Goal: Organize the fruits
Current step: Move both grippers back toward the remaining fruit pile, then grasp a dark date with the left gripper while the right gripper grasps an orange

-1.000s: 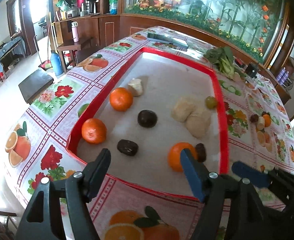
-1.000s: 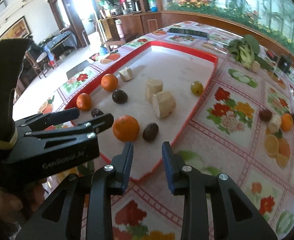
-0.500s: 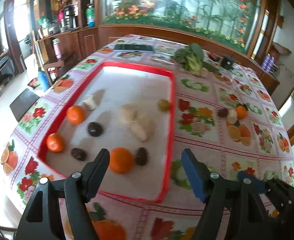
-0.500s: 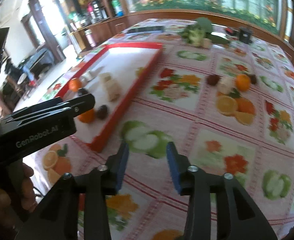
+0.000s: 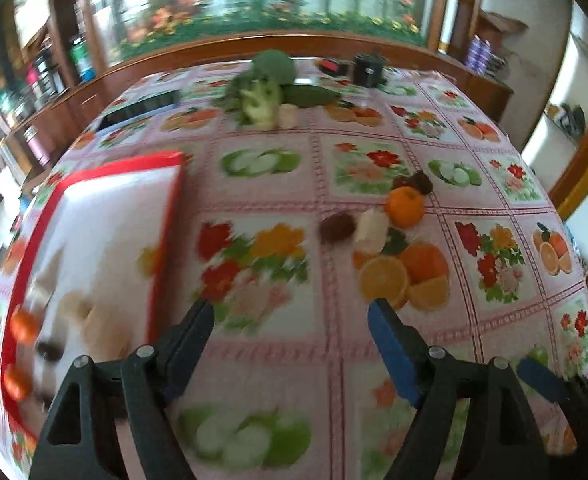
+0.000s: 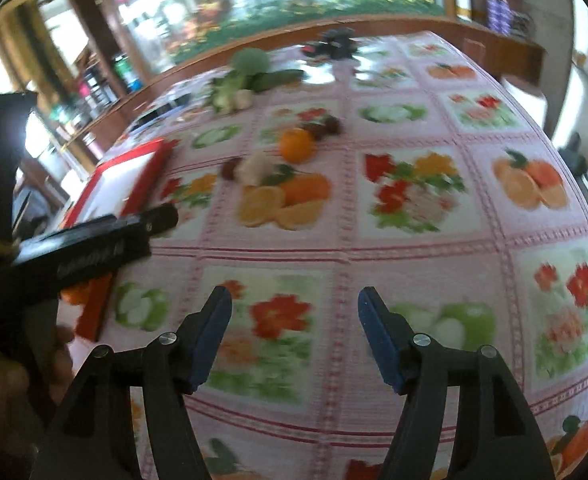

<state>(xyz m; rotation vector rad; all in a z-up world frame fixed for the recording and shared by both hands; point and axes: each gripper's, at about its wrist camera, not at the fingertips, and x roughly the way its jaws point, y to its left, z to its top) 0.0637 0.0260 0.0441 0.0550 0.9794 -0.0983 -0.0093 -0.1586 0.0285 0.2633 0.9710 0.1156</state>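
A red-rimmed tray [image 5: 165, 236] [image 6: 132, 194] with several oranges, dark fruits and pale pieces lies at the left. Loose on the flowered tablecloth sit an orange [image 5: 405, 206] [image 6: 297, 144], a pale banana piece [image 5: 370, 229] [image 6: 256, 168], a dark red fruit [image 5: 337, 229] [image 6: 228, 169] and dark fruits [image 5: 419, 182] [image 6: 325, 125] behind the orange. My left gripper [image 5: 290, 320] hangs over bare cloth short of this cluster, jaws opening, nothing between them. My right gripper [image 6: 294, 308] is also opening over cloth and holds nothing; the left gripper's body [image 6: 94, 240] shows at its left.
Broccoli and other greens [image 5: 266, 88] [image 6: 242, 76] lie at the table's far side, with a small black device [image 5: 367, 68] [image 6: 337, 42] beyond. A dark flat object [image 5: 138, 110] rests behind the tray. Wooden cabinets and a painted glass wall ring the table.
Both grippers swung right, away from the tray toward the loose fruit cluster. The right jaws went from nearly shut to wide apart; the left widened a little.
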